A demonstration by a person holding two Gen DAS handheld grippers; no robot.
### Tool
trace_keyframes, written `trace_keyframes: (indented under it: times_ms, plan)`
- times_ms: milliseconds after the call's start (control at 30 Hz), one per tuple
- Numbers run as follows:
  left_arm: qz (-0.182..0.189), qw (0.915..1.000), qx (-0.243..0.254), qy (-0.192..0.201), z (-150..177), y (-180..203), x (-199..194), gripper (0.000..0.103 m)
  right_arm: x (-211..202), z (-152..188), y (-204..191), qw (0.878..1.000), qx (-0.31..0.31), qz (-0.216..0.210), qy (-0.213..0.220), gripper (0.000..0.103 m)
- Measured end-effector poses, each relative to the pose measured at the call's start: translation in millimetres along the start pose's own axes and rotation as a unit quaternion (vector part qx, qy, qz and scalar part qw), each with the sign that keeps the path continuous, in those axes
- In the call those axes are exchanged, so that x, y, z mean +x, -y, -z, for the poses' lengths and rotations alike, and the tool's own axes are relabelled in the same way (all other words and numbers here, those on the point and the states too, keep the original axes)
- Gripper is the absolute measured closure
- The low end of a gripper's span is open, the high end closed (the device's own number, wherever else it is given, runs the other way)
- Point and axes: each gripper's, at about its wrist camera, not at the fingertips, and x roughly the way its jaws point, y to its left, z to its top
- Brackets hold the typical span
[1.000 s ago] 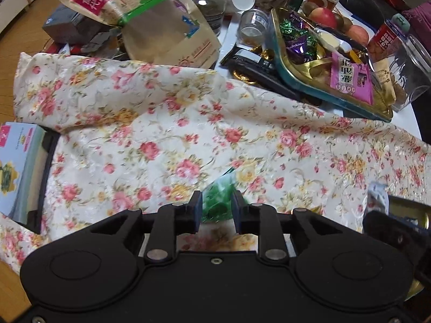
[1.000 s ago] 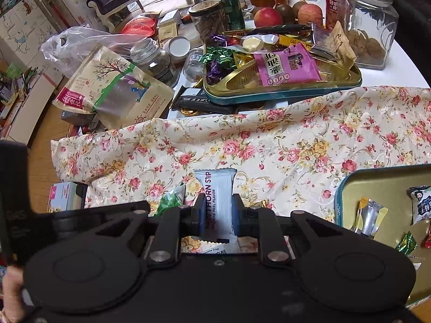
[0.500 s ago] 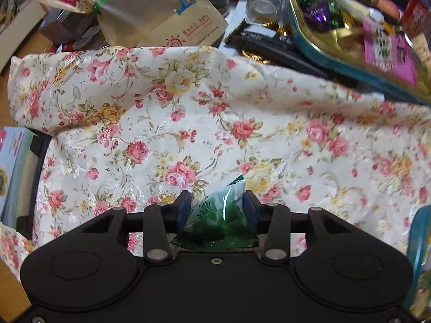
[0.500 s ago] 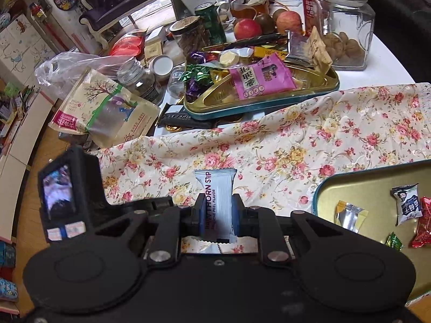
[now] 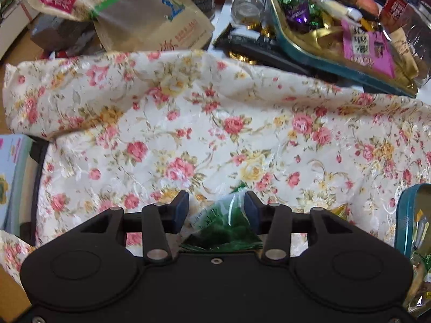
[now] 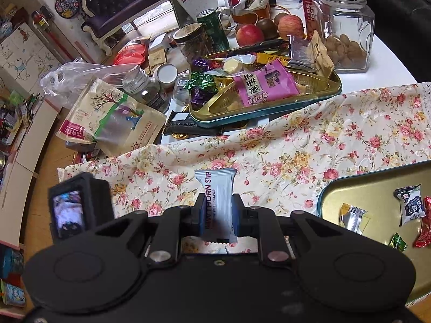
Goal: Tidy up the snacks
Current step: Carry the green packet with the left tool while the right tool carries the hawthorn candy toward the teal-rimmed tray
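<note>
Green snack packet (image 5: 225, 224) now lies between the left hand-held gripper's (image 5: 215, 211) just-parted jaws, no longer pinched.

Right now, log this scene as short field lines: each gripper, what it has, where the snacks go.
left gripper: jaws have just been opening, standing apart around green candy packet
right gripper: shut on white hawthorn strip
surface: floral cloth
near tray: few wrapped candies inside
far tray: piled with snacks, pink packet

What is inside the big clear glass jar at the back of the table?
The glass jar holds a low heap of brown, walnut-like pieces; its upper part looks empty. A tan packet covers its lower left corner.
</note>
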Motion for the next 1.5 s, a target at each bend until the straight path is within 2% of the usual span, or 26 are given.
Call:
trace_keyframes:
  times_ms: [67, 233, 567, 667, 733, 967, 1167, 1367, 1500]
  plan:
    - [0.002, 1.0, -0.005, 0.002, -1, -5, -2, 0.049, 1, 1, -1, 1.0, -0.001, 0.0, -0.002, 0.083]
    - [0.034, 0.9987, -0.024, -0.031, -1, -8, 13, 0.049, 3, 1, -4, 1.0, -0.005, -0.001, -0.005, 0.083]
    - [-0.005, 0.9991, 0.019, -0.039, 8, 10, 29, 0.046, 3, -1, -3, 1.0, -0.003, -0.001, -0.008, 0.083]
    - [0.0, 0.9984, 0.027, -0.049, 10, 13, 30, 0.047, 3, -1, -4, 1.0, -0.003, -0.002, -0.008, 0.083]
    - [0.013, 0.9979, 0.016, -0.061, 11, 13, 29, 0.048, 4, -1, -4, 1.0, -0.003, -0.002, -0.009, 0.083]
    - [0.024, 0.9963, -0.009, -0.083, 13, 14, 11, 0.052, 5, -2, -1, 1.0, 0.003, 0.006, -0.011, 0.083]
    - [0.039, 0.9974, 0.004, -0.061, 14, 31, -27, 0.052, 2, -7, 9, 1.0, 0.017, 0.017, -0.003, 0.083]
    - [0.018, 0.9988, 0.037, -0.027, 12, 57, -51, 0.052, 1, -11, 19, 0.999, 0.025, 0.04, -0.003, 0.083]
    - [0.025, 0.998, 0.058, -0.01, 14, 73, -68, 0.052, 4, -12, 29, 0.997, 0.033, 0.063, -0.007, 0.083]
